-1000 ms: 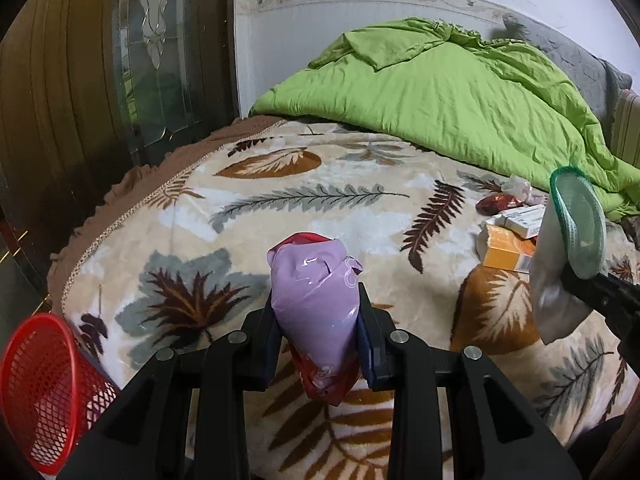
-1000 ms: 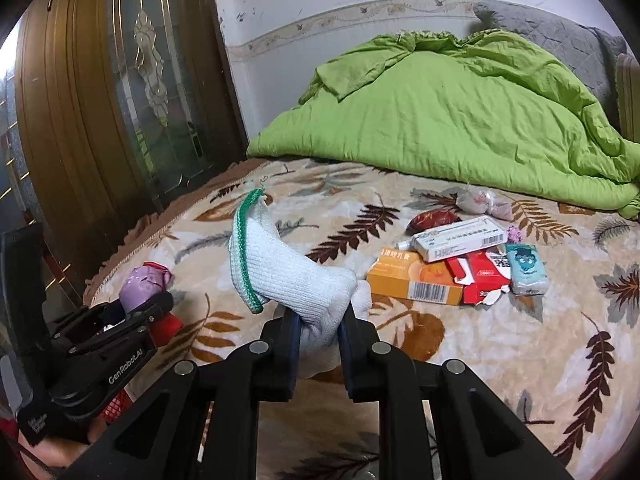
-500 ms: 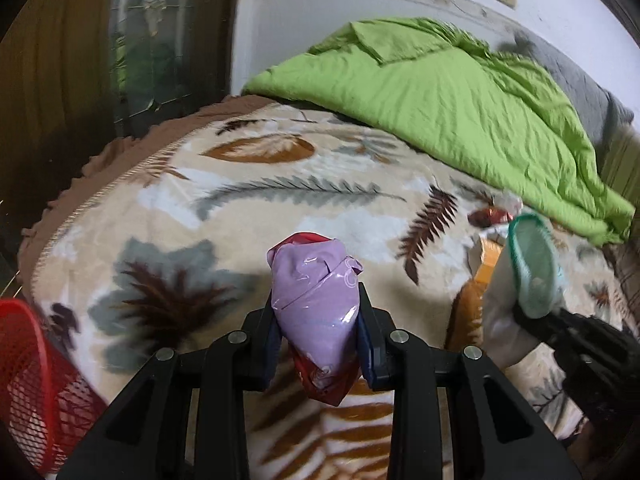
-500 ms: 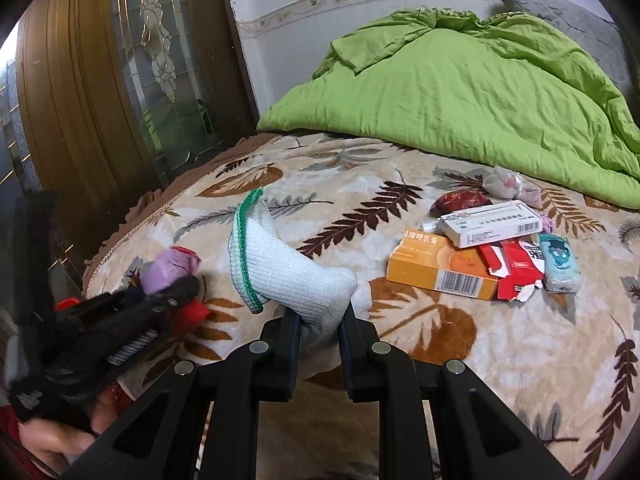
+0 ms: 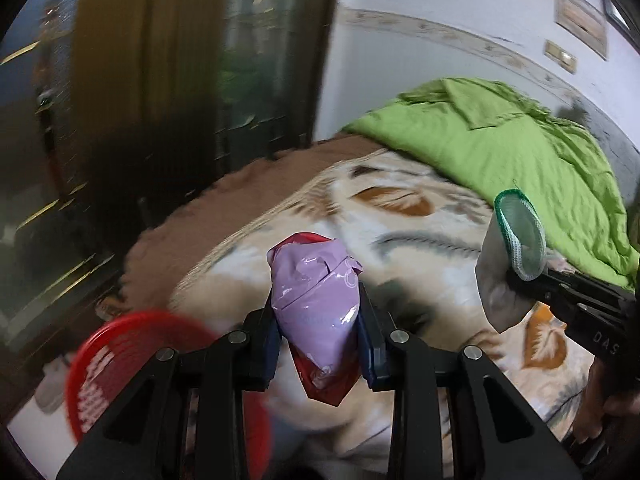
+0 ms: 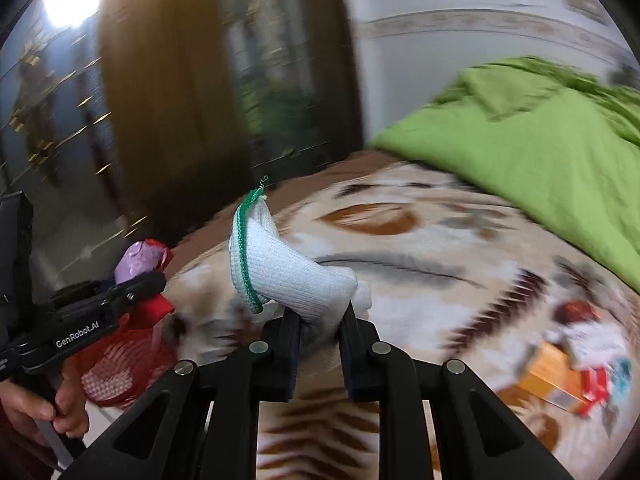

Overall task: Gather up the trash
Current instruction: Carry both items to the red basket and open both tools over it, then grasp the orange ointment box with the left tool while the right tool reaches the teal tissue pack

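Red mesh basket [image 5: 120, 364] sits low at the near left, beside the bed. The left gripper [image 5: 318, 338] pinches a purple wrapper [image 5: 316, 296]; the right gripper [image 6: 320, 324] pinches a white glove [image 6: 288, 276]. Best to centre each over the rim before letting go.

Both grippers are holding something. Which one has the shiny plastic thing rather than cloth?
The left gripper: it pinches a glossy purple and red wrapper. The right gripper holds a white knitted glove with green edging.

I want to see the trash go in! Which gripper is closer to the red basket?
Left. The left gripper, holding the purple wrapper, hangs just beside the red basket. The right gripper, holding the white glove, is farther over the bed.
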A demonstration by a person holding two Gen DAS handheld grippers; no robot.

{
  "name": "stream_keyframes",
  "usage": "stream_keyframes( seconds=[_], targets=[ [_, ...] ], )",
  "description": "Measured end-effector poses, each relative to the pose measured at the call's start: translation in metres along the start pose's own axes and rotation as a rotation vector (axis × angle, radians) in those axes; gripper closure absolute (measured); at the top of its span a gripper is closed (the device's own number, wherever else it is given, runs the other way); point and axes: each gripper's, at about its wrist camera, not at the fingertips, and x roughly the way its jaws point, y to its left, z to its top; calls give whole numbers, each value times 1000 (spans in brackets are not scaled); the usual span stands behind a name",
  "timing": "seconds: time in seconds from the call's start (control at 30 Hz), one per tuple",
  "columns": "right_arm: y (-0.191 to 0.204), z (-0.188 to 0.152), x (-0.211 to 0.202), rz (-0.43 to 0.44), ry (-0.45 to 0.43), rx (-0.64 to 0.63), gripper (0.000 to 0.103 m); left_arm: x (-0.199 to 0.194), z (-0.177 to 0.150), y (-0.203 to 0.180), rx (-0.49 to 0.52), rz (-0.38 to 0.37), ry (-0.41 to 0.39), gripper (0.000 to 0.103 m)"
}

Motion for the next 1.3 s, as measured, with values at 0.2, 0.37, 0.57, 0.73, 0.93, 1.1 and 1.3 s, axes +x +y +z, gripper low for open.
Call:
stream_keyframes(
  seconds=[0.2, 0.37, 0.57, 0.73, 0.93, 1.1, 1.3],
  targets=[
    [77, -8, 33, 165, 94, -121, 84, -12, -40, 82, -182, 105, 70, 72],
    [131, -16, 65, 272, 162, -182, 84, -14, -58, 123, -259, 155, 109, 72],
    [174, -17, 99, 361, 226, -217, 81, -20, -62, 149, -311, 190, 102, 56],
    [192, -17, 111, 376, 242, -186, 49, -25, -63, 156, -335, 203, 98, 44],
    [156, -11, 87, 360, 173, -115, 49, -25, -54, 141, -296, 184, 87, 44],
    [112, -11, 61, 308, 137, -30, 49, -24, -47, 113, -232, 146, 85, 44],
    [44, -19, 23, 197, 68, 59, 49, -13, -35, 53, -98, 76, 104, 44]
  ],
)
